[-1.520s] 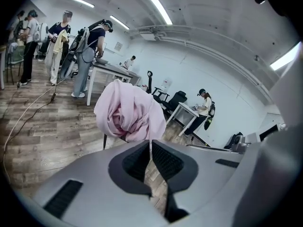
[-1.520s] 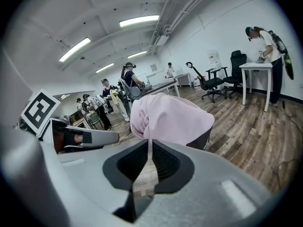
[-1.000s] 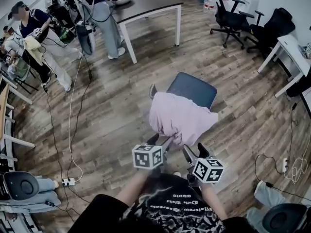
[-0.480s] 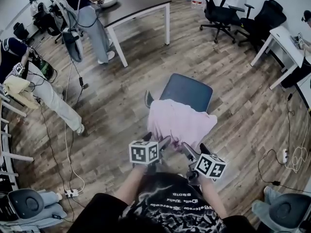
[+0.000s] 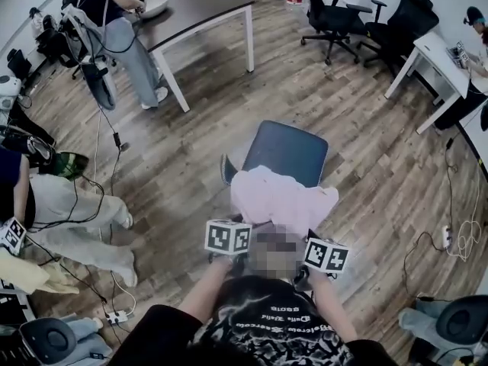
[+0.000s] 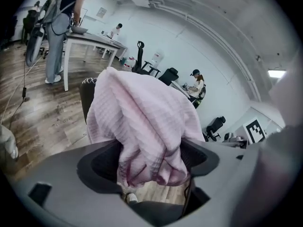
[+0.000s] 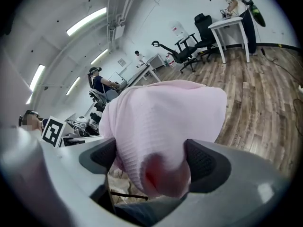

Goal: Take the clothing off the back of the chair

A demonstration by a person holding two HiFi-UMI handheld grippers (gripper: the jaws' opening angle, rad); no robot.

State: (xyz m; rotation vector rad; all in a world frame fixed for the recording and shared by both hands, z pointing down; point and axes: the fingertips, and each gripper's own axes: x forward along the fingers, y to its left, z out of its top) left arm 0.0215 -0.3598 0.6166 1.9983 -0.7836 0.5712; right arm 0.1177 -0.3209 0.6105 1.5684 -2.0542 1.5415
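A pink garment hangs over the back of a chair with a dark blue seat, straight in front of me. My left gripper and right gripper are at the garment's near, lower edge, side by side. In the left gripper view the jaws stand wide, and a bunched fold of the garment hangs between the pads of the gripper. The right gripper also stands wide, with a rounded bulge of the cloth between its jaws. The chair back is hidden under the cloth.
A dark table stands at the back left with a person beside it. Black office chairs and a white desk are at the back right. Cables run over the wooden floor at the left, near another person.
Both grippers have moved forward and down to the garment's near edge. Their jaws have opened wider, and the cloth now lies between them. The garment still hangs on the chair.
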